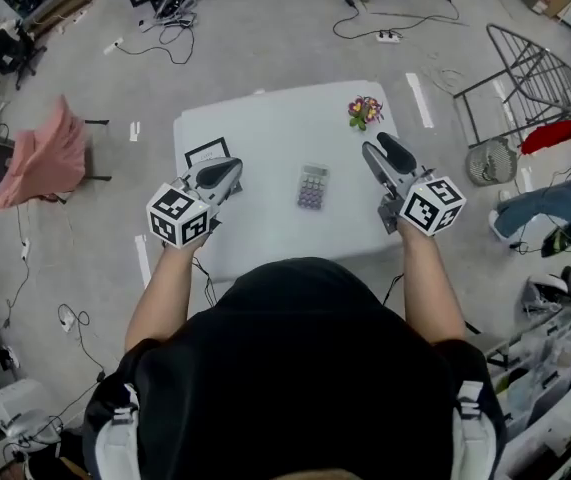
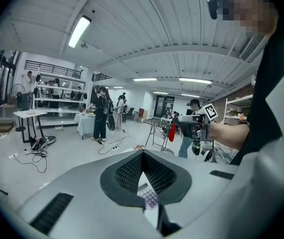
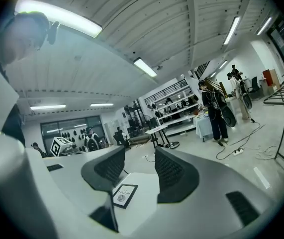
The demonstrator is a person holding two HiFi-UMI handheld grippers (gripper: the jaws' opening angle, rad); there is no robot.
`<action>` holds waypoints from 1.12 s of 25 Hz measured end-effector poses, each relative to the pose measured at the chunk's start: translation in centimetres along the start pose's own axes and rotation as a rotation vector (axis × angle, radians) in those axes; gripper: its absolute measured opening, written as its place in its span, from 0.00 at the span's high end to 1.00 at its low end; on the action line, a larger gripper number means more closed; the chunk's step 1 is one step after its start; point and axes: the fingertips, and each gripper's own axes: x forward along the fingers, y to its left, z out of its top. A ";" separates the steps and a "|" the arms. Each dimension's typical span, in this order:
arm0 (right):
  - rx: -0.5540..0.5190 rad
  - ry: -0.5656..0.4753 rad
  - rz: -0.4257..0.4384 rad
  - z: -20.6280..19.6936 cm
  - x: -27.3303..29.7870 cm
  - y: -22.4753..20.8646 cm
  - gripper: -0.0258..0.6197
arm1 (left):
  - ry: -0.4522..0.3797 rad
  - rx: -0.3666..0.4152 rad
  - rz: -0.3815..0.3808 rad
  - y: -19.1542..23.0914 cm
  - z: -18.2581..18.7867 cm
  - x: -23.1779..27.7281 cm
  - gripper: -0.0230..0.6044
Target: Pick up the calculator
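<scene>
Calculator [image 1: 312, 186] lies on white table [image 1: 265, 118], between L gripper [image 1: 229, 172] and R gripper [image 1: 380, 146]. Framed card [image 1: 208, 153] sits beside L tip, flowers [image 1: 364, 111] just beyond R. L jaws together, empty. R jaws wide apart, empty. Both point fwd, near level.

Grey calculator [image 1: 312, 186] flat on table

The small grey calculator [image 1: 312, 186] lay on the white rectangular table [image 1: 265, 118] between left gripper [image 1: 233, 168] and right gripper [image 1: 377, 145], black-framed card [image 1: 205, 151] beside the former, colourful flower posy [image 1: 364, 111] beyond the latter.
</scene>
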 end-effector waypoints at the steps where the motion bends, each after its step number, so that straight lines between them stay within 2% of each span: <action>1: -0.003 0.000 0.009 0.4 0.5 -0.3 0.65 | 0.000 -0.008 0.009 0.4 0.0 0.1 0.94; 9: 0.003 0.043 0.059 1.1 4.0 -2.9 0.65 | 0.005 -0.046 0.069 2.2 0.1 1.5 0.94; 18: 0.036 0.149 0.099 -1.6 6.7 -5.0 0.64 | 0.028 -0.071 0.099 3.4 -0.6 3.0 0.94; 24: 0.054 0.206 0.093 -3.7 9.3 -6.6 0.64 | 0.056 -0.099 0.106 5.1 -2.0 3.4 0.94; 28: 0.071 0.256 0.091 -5.8 10.2 -7.8 0.64 | 0.085 -0.088 0.119 5.4 -2.9 4.2 0.94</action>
